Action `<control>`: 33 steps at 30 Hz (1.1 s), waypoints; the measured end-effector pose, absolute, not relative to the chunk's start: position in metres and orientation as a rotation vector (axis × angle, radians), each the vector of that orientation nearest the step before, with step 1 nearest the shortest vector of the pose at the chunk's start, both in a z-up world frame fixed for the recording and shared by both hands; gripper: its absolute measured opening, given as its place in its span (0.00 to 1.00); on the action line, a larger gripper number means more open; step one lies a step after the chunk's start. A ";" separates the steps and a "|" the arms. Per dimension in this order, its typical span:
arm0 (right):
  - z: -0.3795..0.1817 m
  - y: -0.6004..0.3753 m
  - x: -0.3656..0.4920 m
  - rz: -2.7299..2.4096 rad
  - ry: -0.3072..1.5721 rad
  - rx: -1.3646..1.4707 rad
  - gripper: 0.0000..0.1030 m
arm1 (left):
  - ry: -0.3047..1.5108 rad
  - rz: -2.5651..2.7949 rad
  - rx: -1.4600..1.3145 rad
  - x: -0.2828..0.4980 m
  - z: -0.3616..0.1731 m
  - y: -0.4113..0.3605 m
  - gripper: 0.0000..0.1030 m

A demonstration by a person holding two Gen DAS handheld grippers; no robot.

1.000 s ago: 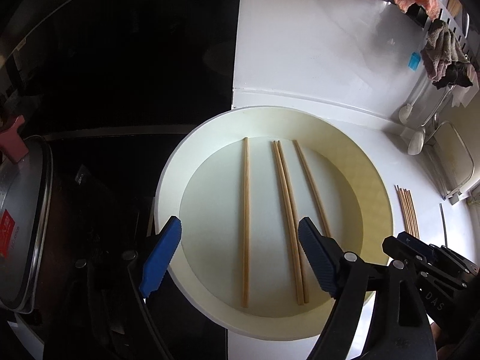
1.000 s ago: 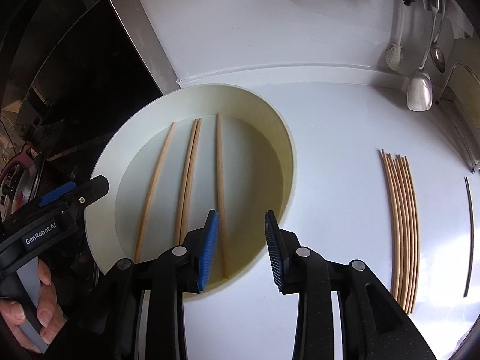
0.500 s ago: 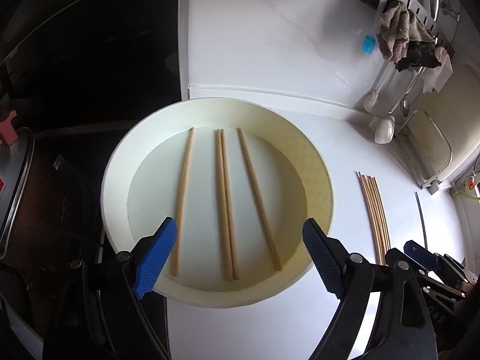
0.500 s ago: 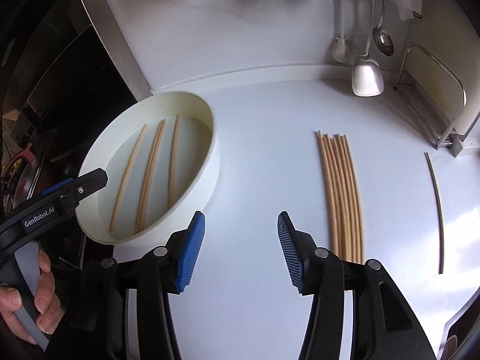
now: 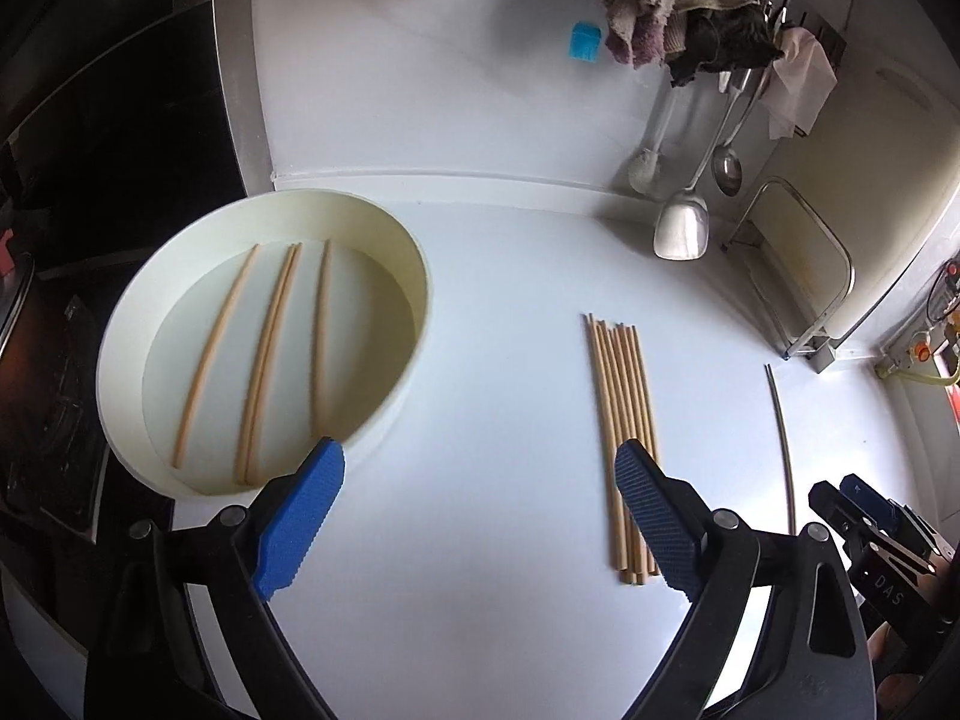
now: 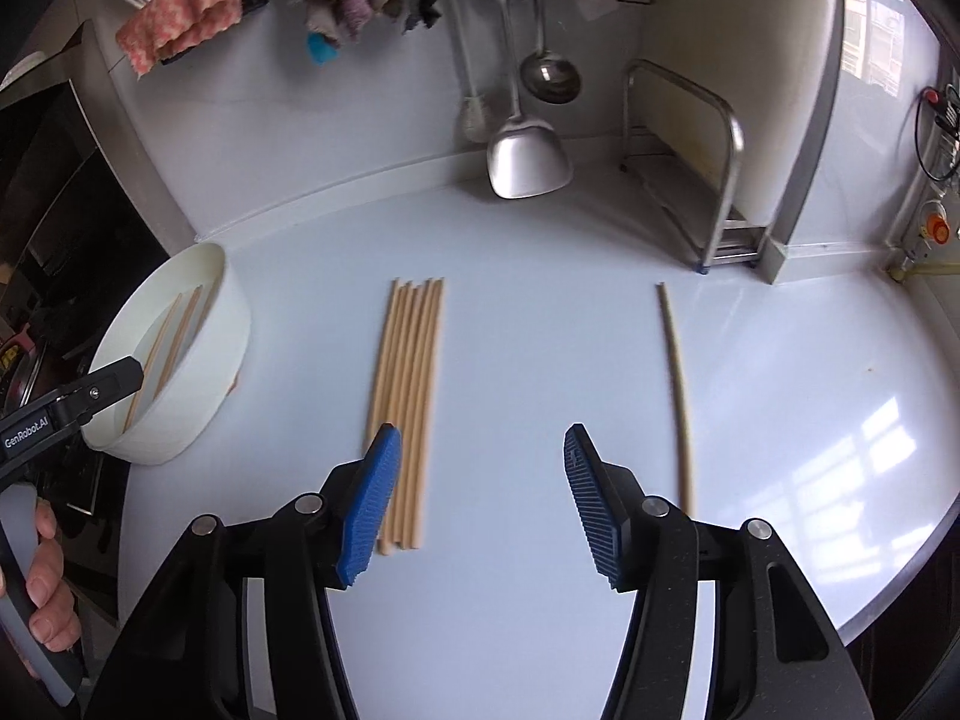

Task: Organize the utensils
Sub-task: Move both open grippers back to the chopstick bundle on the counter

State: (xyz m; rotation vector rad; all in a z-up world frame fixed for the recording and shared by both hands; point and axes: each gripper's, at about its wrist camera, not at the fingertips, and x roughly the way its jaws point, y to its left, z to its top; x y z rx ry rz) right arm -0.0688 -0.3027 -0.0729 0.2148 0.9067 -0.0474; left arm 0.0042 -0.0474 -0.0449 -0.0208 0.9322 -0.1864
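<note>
A round cream basin (image 5: pixel 414 276) at the counter's left edge holds several wooden chopsticks (image 5: pixel 264 354); it also shows in the right wrist view (image 6: pixel 198 384). A bundle of several chopsticks (image 5: pixel 624 432) lies side by side on the white counter, also in the right wrist view (image 6: pixel 408 396). One chopstick (image 6: pixel 675 384) lies alone further right, also in the left wrist view (image 5: pixel 780 420). My left gripper (image 5: pixel 480 516) is open and empty, above the counter between basin and bundle. My right gripper (image 6: pixel 480 504) is open and empty, between bundle and single chopstick.
A metal spatula (image 6: pixel 528 162), a ladle (image 6: pixel 549 78) and a brush (image 5: pixel 645 168) hang at the back wall under rags (image 5: pixel 648 6). A metal rack (image 6: pixel 714 180) stands back right. A dark stove area (image 5: pixel 90 180) lies left of the basin.
Both grippers have swung right, away from above the basin to over the open counter. The bundle and the single chopstick now lie in front. Both stay open and empty.
</note>
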 end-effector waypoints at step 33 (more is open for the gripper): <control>-0.166 -0.368 -0.048 -0.116 0.928 0.212 0.60 | 0.960 -0.149 0.086 0.042 -0.160 -0.136 0.92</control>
